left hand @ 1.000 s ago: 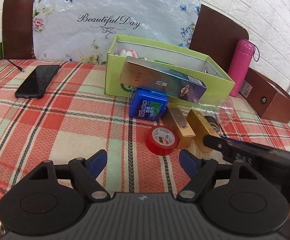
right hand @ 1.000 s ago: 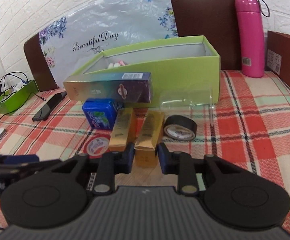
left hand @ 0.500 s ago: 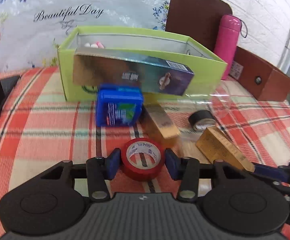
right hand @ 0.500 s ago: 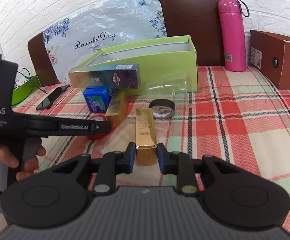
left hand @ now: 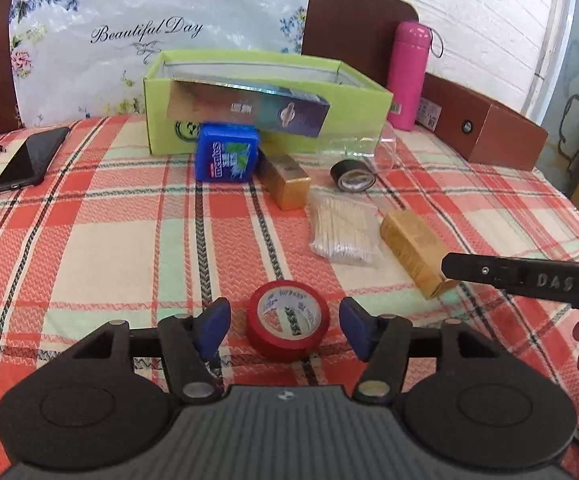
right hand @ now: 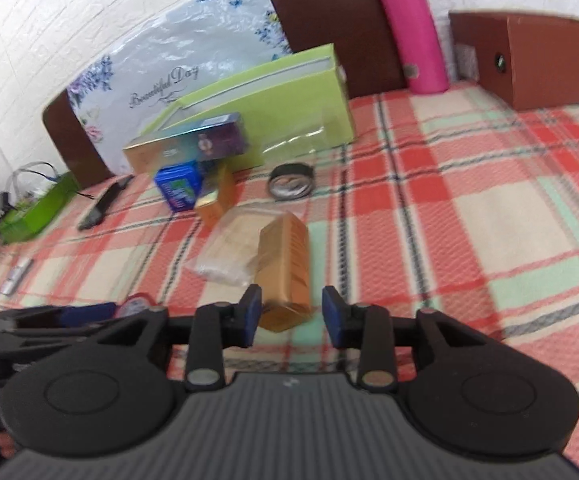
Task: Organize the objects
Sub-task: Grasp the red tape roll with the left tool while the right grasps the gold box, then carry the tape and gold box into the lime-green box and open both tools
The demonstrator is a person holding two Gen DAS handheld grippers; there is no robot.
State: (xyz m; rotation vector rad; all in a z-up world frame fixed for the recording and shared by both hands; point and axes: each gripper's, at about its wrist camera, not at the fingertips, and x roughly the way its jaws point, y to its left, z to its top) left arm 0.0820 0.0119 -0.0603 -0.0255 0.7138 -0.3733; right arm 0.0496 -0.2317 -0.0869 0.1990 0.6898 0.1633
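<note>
The left tongs (left hand: 284, 328) are opening around the red tape roll (left hand: 288, 320). The right tongs (right hand: 291, 315) are opening around the gold box (right hand: 285, 268), whose near end hides a clear bag of toothpicks (right hand: 225, 252).

The desk (left hand: 89, 240) is covered by a red, cream and green checked cloth. On it are laid a red tape roll (left hand: 287, 320) nearest, a toothpick packet (left hand: 343, 232), two gold boxes (left hand: 413, 248) (left hand: 285, 178), black tape (left hand: 351, 176), a blue tin (left hand: 225, 158), a phone (left hand: 31, 160) far left and a green box (left hand: 269, 96) at the far side.

woven plaid cloth (left hand: 89, 240), glossy red plastic tape (left hand: 287, 320), shiny gold cardboard box (right hand: 285, 264), glossy pink flask (left hand: 409, 76).
</note>
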